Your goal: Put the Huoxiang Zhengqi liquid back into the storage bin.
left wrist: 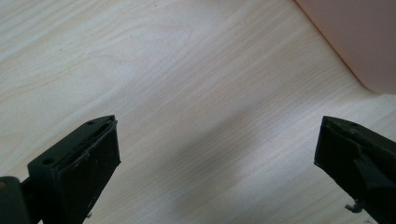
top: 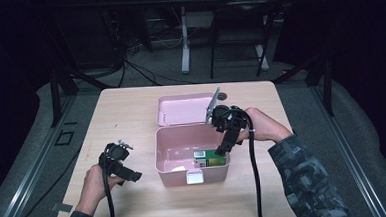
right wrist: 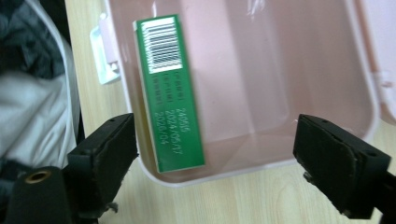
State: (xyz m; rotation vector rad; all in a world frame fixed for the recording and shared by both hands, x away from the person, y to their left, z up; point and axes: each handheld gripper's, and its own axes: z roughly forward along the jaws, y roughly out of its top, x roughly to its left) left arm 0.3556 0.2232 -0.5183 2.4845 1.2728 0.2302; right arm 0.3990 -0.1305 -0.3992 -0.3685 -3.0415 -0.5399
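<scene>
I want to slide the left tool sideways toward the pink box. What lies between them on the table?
Only bare wooden table: in the high view, nothing sits between the left tool and the pink box. The left gripper view agrees.

Your counter (top: 131, 111) is brightly lit from above, while the room behind is dark. Close up, the black tool tips look blurry, with soft shadows underneath.

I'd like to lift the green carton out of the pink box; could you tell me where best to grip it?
Grip the green carton across its narrow width near mid-length, coming straight down from above. It lies flat against the near wall of the pink box, so one jaw must slip between carton and wall. The right tool hangs open above it.
</scene>
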